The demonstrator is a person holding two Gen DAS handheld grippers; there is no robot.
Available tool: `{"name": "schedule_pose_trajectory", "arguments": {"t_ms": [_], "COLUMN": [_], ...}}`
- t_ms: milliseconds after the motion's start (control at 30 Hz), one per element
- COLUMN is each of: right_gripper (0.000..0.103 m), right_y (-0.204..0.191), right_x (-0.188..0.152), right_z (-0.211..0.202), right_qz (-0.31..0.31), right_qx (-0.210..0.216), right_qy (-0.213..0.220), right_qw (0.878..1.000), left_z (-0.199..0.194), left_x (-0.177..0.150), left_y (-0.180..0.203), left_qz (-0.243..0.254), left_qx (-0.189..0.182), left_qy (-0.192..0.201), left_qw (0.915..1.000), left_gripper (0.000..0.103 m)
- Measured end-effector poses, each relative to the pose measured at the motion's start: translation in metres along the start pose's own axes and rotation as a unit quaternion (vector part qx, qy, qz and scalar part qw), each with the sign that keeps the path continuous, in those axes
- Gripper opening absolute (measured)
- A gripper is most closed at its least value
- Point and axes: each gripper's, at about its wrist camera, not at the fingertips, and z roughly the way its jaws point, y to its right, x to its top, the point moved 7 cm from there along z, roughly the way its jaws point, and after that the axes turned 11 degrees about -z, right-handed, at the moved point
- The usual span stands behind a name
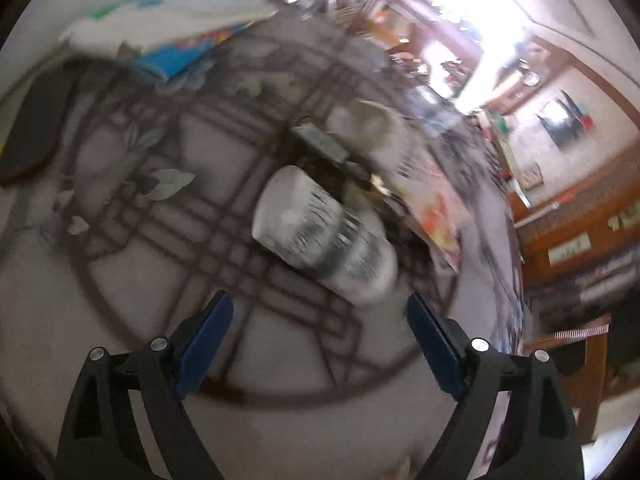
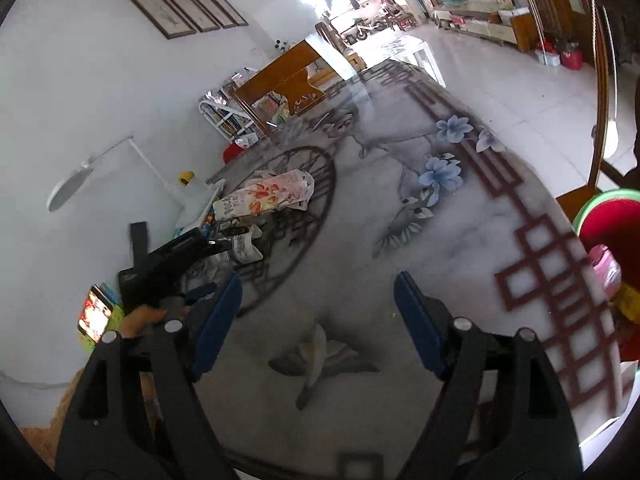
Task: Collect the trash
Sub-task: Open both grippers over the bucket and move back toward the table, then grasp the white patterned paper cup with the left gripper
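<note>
Nearest the left wrist camera, the left tongs (image 1: 320, 344) stand wide apart and empty just short of a white cylindrical paper cup with dark print (image 1: 324, 236), lying on its side on the glossy patterned counter (image 1: 132, 280); a good grab would likely straddle the cup across its width and close gently so it does not crush or roll. The right tongs (image 2: 318, 320) also gape empty over bare counter, with open room ahead. Further off lie the crumpled flowered wrappers (image 2: 268, 192), and the red bucket with a green rim (image 2: 612, 220) sits past the counter's right edge.
</note>
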Motion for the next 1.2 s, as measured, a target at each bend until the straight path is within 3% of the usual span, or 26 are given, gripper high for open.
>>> {"name": "schedule_pose_trajectory", "arguments": {"t_ms": [333, 400, 567, 867, 1067, 1200], "right_gripper": [0.078, 0.078, 0.079, 0.081, 0.082, 0.082], "right_y": [0.0, -0.002, -0.007, -0.006, -0.01, -0.015], "right_x": [-0.004, -0.004, -0.007, -0.011, -0.015, -0.019], "right_z": [0.007, 0.009, 0.014, 0.017, 0.022, 0.028], "right_qz": [0.002, -0.006, -0.016, -0.013, -0.031, -0.059], "right_qx": [0.019, 0.019, 0.021, 0.019, 0.003, -0.014], "right_qy": [-0.006, -0.01, -0.02, -0.031, -0.047, -0.062], "right_qw": [1.0, 1.0, 0.999, 0.999, 0.998, 0.996], "left_z": [0.033, 0.033, 0.03, -0.002, -0.041, -0.053], "left_x": [0.032, 0.035, 0.037, 0.007, -0.027, -0.045], "left_y": [-0.011, -0.01, -0.01, -0.033, -0.053, -0.063], "left_qz": [-0.093, -0.094, -0.1, -0.034, 0.075, 0.143], "left_qx": [0.034, 0.03, 0.026, -0.011, -0.012, 0.008], "left_qy": [0.021, 0.021, 0.011, -0.044, -0.071, -0.06], "left_qw": [0.9948, 0.9949, 0.9946, 0.9984, 0.9945, 0.9879], "left_gripper": [0.085, 0.073, 0.065, 0.056, 0.056, 0.056]}}
